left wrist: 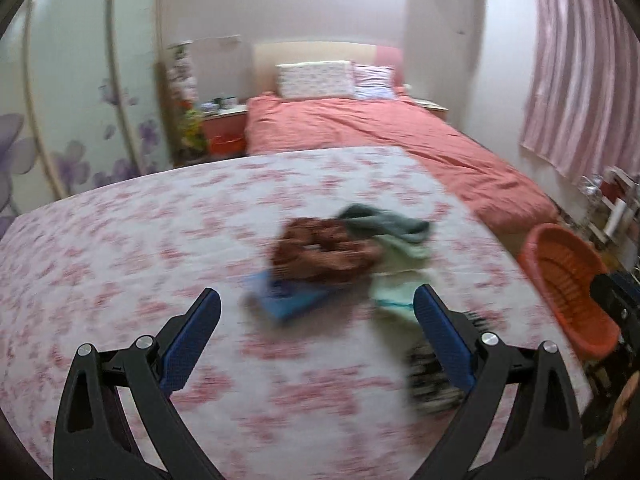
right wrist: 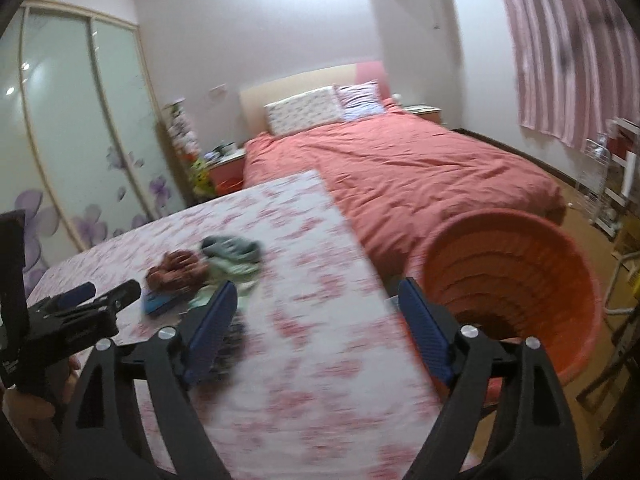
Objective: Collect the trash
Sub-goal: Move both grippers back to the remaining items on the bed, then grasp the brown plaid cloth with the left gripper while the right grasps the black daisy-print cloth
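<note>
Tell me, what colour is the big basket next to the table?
The basket is orange. It shows best in the right wrist view.

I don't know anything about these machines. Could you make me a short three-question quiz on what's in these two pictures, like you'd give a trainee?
1. True or false: the left hand-held gripper is holding something.
2. Which item in the pile on the table lies nearest the left hand-held gripper: A) the brown cloth, B) the blue flat item, C) the grey-green cloth?
3. Fill in: the orange basket sits off the table's ___ edge, in front of the right hand-held gripper.

Key: 1 false, its jaws are wide open and hold nothing. 2 B. 3 right.
</note>
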Motion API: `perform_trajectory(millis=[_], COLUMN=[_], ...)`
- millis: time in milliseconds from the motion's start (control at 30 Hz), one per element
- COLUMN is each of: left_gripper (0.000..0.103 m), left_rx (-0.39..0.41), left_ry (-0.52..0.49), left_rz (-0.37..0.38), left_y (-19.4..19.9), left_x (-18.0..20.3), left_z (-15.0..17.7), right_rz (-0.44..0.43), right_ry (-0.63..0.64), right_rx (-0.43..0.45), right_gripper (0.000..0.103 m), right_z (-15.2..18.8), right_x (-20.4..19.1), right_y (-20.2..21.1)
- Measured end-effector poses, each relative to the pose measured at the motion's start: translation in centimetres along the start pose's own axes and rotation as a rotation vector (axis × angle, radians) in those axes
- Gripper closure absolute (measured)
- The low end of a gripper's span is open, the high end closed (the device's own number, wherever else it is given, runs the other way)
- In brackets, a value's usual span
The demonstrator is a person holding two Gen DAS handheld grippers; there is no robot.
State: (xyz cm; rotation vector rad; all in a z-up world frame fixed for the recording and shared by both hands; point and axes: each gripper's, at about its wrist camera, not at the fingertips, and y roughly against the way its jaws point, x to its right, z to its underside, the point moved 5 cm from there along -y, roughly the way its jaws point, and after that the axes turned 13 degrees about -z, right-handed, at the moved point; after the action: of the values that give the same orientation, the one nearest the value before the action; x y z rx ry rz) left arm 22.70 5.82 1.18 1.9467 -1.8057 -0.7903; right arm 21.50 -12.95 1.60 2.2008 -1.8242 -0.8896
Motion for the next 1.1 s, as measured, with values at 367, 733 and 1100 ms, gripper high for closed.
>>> perform_trajectory(millis=[367,733,1100], left_gripper=[0.007,0.007,0.007], left_rx=[-0.023,-0.046,-0.063], left_ry=[0.074,0.07,0.057], left_rz=[-0.04,-0.03,0.023], left_y=[-0.7,-1.7,-3.2], left_x=[-7.4,-8.0,-4.3], left_z=[2.0,3.0,1.7], right_rz=[-0.021,0.021,0.052], right_ry=[0.003,-0.05,0.01], right_rx=[-0.147,-0.268,-0.182], right_gripper=[0.021,0.063,0.088], right_z=[3.2,5.8,4.2], right_x=[-6.5,-4.4,-2.3], right_y=[-7.2,-9.8,-6.9])
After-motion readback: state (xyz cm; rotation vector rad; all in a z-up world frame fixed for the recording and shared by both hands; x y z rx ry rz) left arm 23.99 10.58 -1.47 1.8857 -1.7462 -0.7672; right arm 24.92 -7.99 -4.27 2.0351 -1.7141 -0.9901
